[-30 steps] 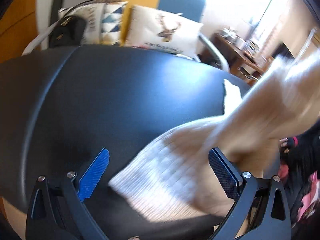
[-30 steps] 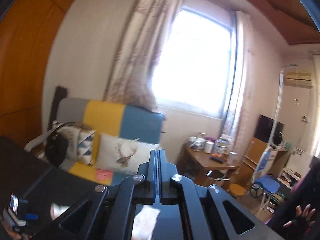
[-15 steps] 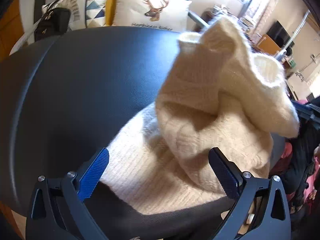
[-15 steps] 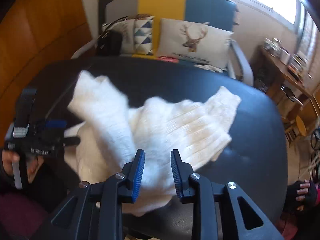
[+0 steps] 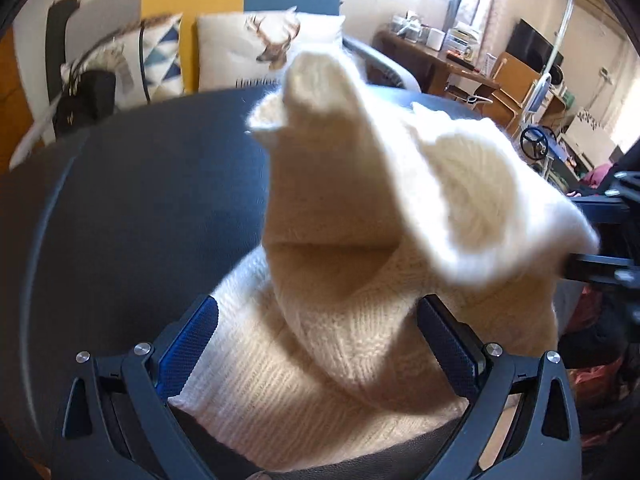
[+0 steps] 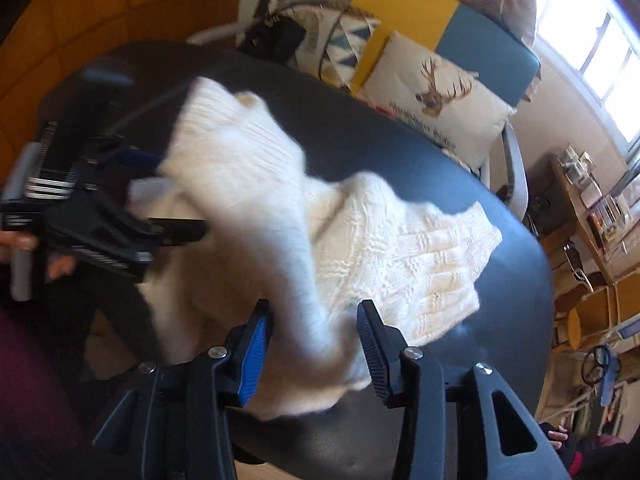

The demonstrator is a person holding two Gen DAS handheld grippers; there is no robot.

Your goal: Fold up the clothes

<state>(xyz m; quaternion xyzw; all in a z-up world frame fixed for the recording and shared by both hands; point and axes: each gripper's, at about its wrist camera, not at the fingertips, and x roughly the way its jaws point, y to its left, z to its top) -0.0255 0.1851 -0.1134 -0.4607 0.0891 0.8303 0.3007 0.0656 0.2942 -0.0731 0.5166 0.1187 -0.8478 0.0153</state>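
Two grippers, one garment, one table.

Right gripper [image 6: 316,344]: nearest the right wrist camera; jaws apart and opening, a blurred fold of the sweater hanging between them; the pads do not press on it.

Left gripper [image 5: 318,344]: jaws spread wide, blue pad on one side, dark pad on the other; sweater cloth lies between them, ungripped. The same tool shows at the left edge of the right wrist view, held by a hand [image 6: 60,268].

Cream knit sweater [image 6: 400,252]: lies in a loose heap on the near half of the table, a ribbed part flat toward the far right, one end raised and blurred over the rest.

Black round table [image 6: 512,300]: bears the sweater; bare dark top beyond it.

Sofa [image 6: 404,8]: behind the table, back panels in grey, yellow and blue.
Deer-print cushion [image 6: 436,96] and triangle-print cushion [image 6: 344,44]: on the sofa seat, side by side.
Black bag [image 6: 276,38]: beside the triangle cushion.

Wooden desk [image 5: 436,60]: farthest, under the window, cluttered with small items too blurred to name.
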